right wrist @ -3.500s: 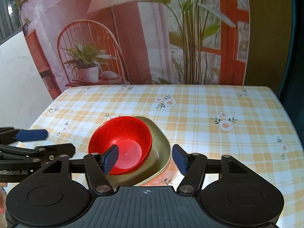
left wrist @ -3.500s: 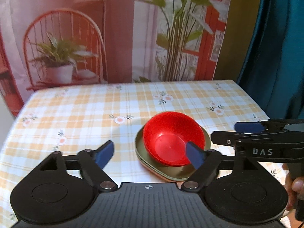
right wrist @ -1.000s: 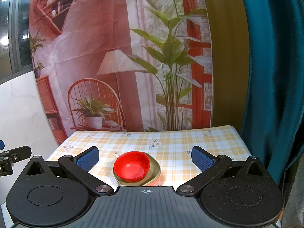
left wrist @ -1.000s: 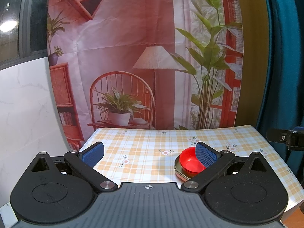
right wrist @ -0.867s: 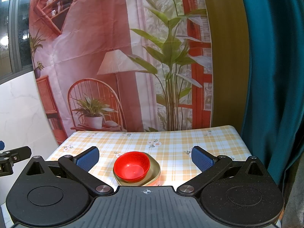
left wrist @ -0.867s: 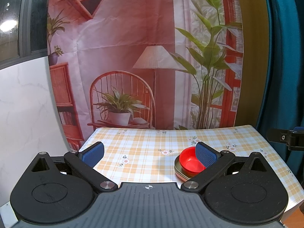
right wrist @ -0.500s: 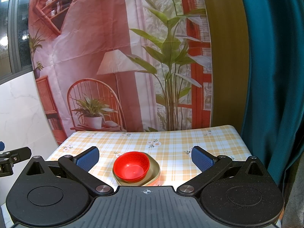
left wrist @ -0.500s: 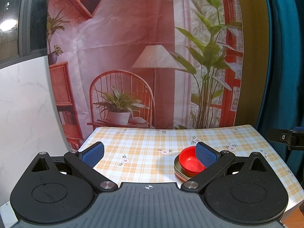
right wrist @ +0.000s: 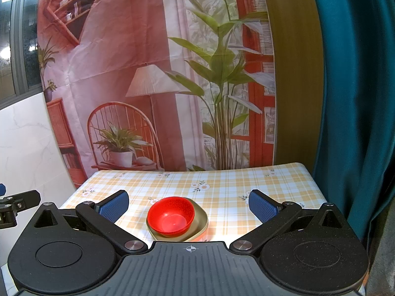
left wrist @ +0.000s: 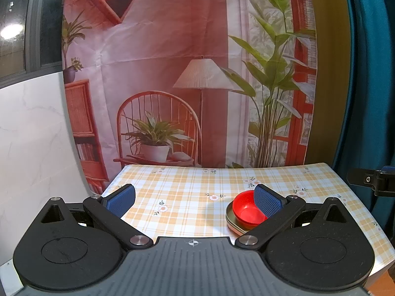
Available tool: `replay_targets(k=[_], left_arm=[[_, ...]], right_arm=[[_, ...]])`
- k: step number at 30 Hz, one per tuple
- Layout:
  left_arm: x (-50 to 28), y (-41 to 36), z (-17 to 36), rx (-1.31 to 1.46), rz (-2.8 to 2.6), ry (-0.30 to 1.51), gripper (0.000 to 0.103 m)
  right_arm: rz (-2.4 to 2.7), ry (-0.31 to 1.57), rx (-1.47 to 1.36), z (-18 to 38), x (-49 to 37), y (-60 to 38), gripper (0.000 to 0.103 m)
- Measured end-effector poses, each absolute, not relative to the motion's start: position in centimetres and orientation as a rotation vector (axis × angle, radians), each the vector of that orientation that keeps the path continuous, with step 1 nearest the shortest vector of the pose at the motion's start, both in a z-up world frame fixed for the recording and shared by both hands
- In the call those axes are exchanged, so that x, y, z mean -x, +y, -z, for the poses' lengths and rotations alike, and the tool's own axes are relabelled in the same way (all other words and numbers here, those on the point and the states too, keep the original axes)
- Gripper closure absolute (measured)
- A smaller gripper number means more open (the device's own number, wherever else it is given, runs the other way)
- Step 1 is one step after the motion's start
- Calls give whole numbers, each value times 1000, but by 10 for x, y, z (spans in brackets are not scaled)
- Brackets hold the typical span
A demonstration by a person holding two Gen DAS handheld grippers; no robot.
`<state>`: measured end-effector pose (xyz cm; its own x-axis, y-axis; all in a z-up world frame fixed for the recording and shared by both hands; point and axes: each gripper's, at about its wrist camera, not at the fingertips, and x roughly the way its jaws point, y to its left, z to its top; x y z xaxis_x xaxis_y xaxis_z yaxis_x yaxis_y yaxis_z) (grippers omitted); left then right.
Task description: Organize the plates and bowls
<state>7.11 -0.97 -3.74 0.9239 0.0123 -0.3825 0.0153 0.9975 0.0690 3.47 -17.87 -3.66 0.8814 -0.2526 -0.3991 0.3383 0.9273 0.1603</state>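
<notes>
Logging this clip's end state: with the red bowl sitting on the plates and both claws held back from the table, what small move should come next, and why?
Probably none beyond resting: keep both claws clear. The red bowl already sits nested on the olive plates, the only dishes visible on the checked tablecloth. The left claw and right claw are both open and empty.

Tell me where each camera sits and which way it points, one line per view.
Left wrist view: sits behind the open left tool, facing the table; red bowl lies right of centre; the right tool's tip shows at the right edge.
Right wrist view: behind the open right tool, bowl nearly centred on the plate; the left tool's tip shows at left.
Shared: bowl, plate, table, backdrop.
</notes>
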Motion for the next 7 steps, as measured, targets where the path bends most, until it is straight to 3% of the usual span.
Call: replay_targets(k=[7], left_arm=[[-71,-10,37,-70,3,394,0]], right_arm=[[310,383,-232,37,-35,-178,0]])
